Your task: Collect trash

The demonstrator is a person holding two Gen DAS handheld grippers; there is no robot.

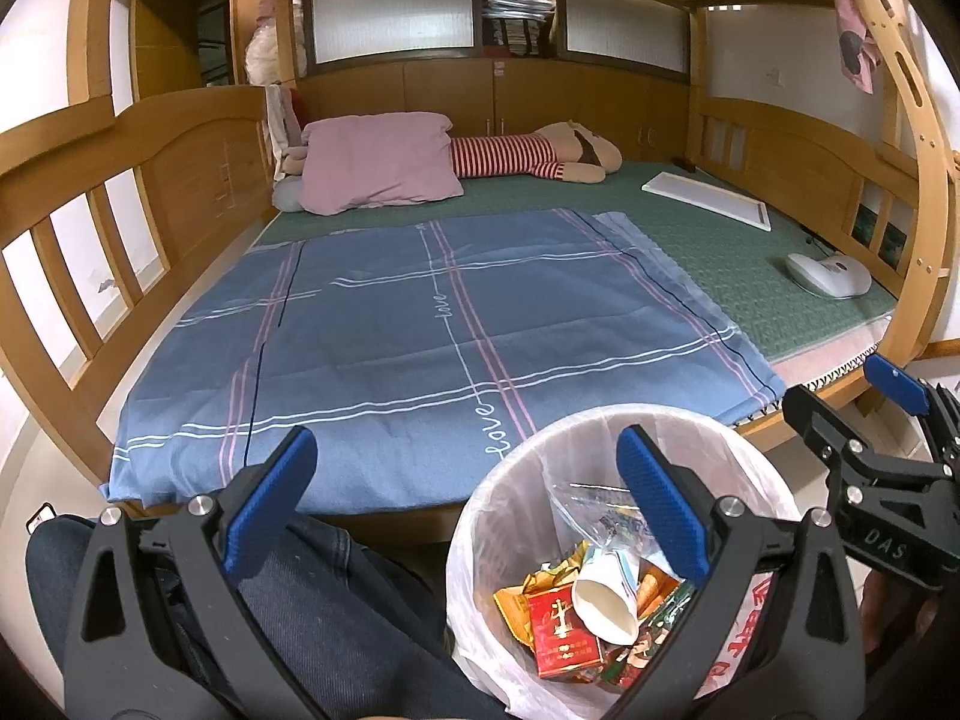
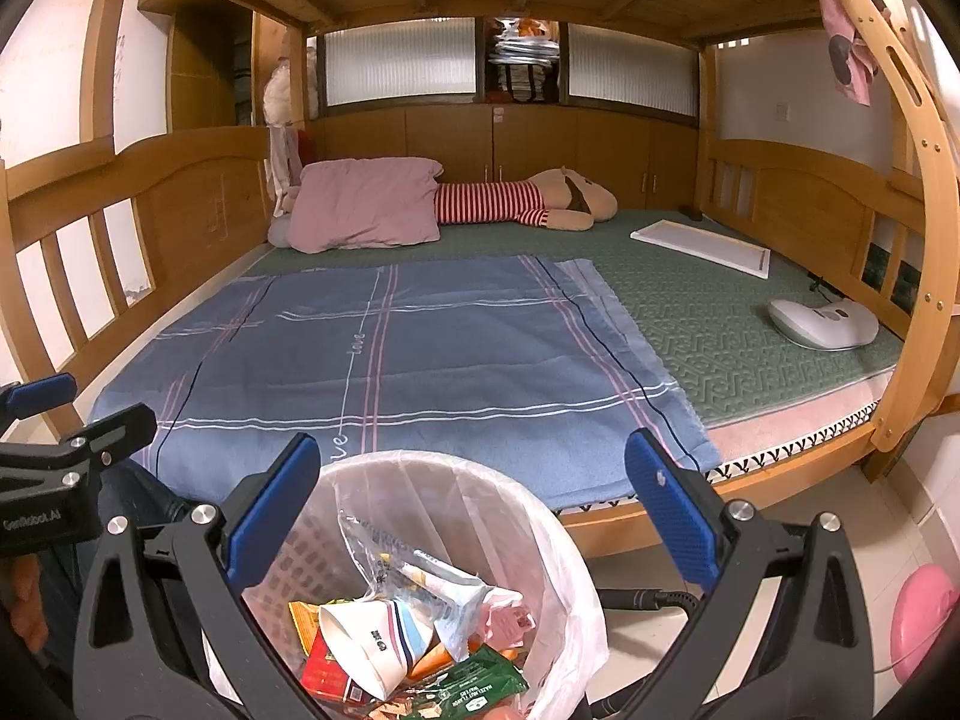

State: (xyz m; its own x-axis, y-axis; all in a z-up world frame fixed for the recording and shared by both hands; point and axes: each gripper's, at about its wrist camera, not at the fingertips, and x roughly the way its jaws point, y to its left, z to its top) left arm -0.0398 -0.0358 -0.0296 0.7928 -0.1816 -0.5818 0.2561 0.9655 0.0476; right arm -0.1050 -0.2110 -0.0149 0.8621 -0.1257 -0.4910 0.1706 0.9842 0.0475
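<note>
White-lined bin [image 2: 558,546] parked by my knee so drops are easy | cup [image 2: 366,642], wrappers already in | left gripper [image 1: 468,516] and right gripper [image 2: 474,516] both spread, empty | blue sheet [image 2: 390,360] looks clean

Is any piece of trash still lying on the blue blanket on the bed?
No, the blue blanket lies bare in the right wrist view, and the wrappers and paper cup are inside the lined trash bin.
</note>
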